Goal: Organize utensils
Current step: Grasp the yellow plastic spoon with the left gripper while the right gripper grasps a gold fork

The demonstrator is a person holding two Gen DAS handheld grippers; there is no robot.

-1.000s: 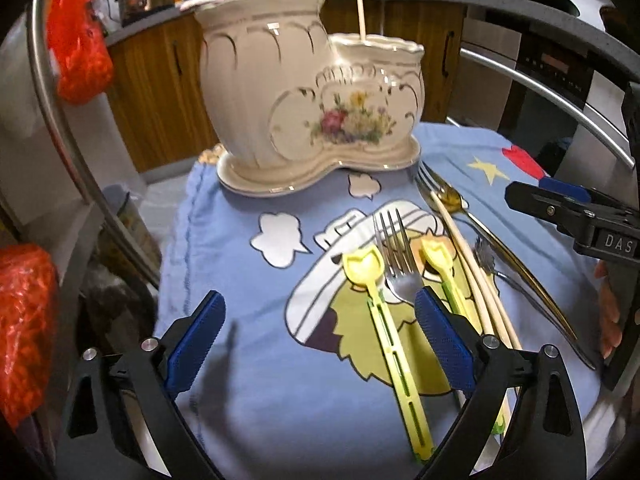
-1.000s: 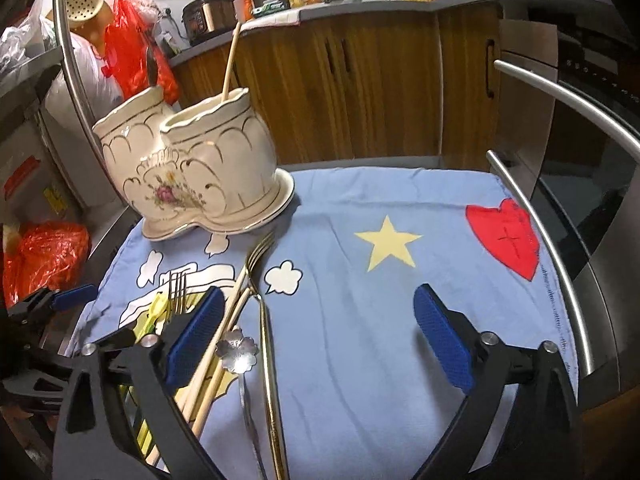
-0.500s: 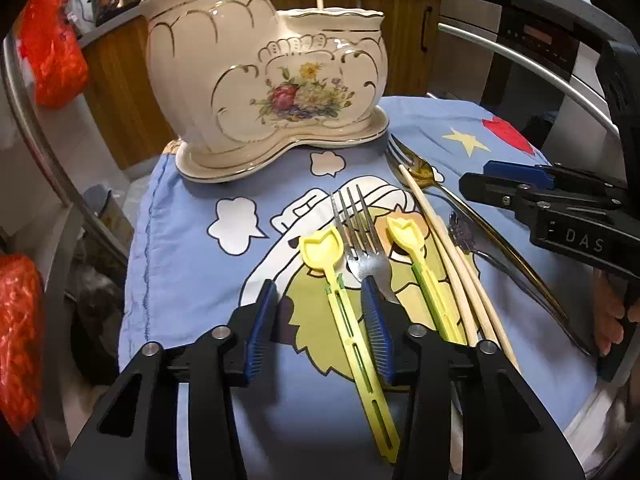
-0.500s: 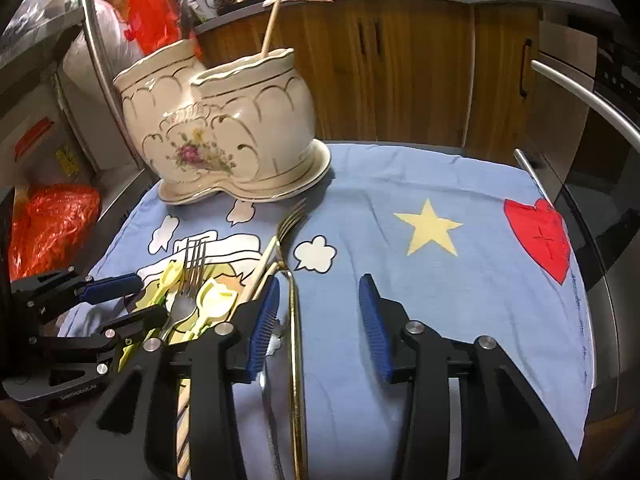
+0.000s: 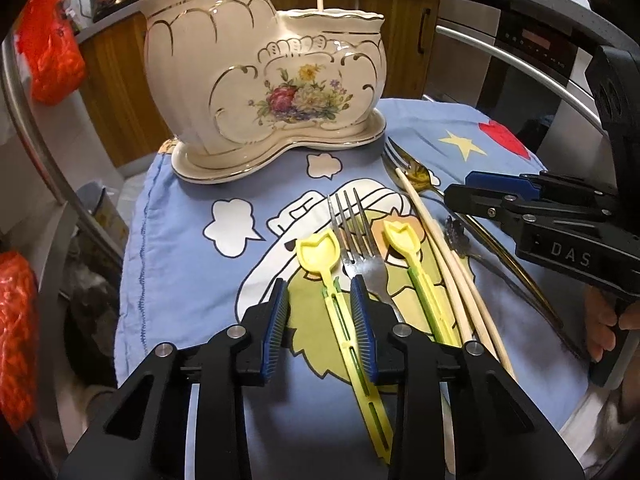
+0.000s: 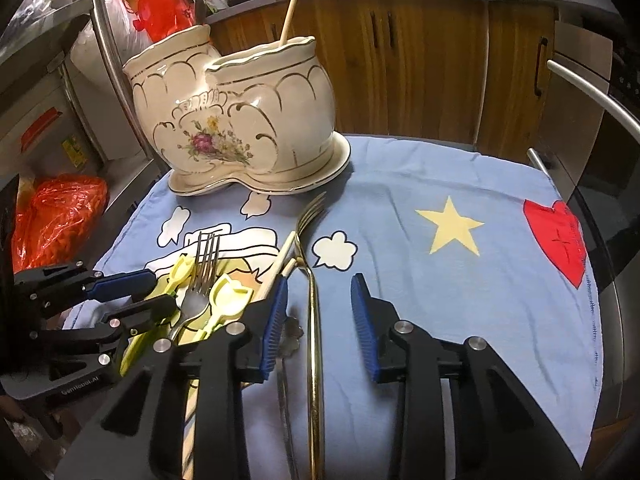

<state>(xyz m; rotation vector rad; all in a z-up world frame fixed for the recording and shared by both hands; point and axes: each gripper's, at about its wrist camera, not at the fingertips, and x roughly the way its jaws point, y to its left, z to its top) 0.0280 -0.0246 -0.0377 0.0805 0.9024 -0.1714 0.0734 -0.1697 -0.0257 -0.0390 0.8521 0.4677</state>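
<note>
L gripper (image 5: 320, 320), black w/ blue ribbed pads, sits low over the light-blue cartoon-print cloth (image 5: 176, 240), jaws part-spread w/ a gap either side of the handle of a yellow plastic tulip-tipped utensil (image 5: 340, 308); pads not touching it yet as far as I can tell. R gripper (image 6: 318, 320) likewise part-spread, straddling the thin gold-coloured metal fork (image 6: 314, 300), no contact visible. Rest of the task's things lie side by side on the cloth: a silver steel fork (image 5: 356, 236) just beside the yellow one, a second yellow plastic utensil (image 5: 416, 264), pale wooden chopsticks (image 5: 444, 256), and a dark flower-ended piece (image 6: 290, 330) too small to identify. The cream ceramic two-pocket holder w/ floral print and gold trim (image 5: 264, 80) stands at the far edge of the cloth, one wooden stick (image 6: 290, 8) already upright in its R-side pocket. Risks, imo: the L pad nearest the silver fork could nip that handle too, since it lies almost under the pad, so two items lift or one drops. The thin gold fork lies flat on soft cloth, so pads may pinch fabric or skid off. Both grippers are close together, so they could clash on the lift.
</note>
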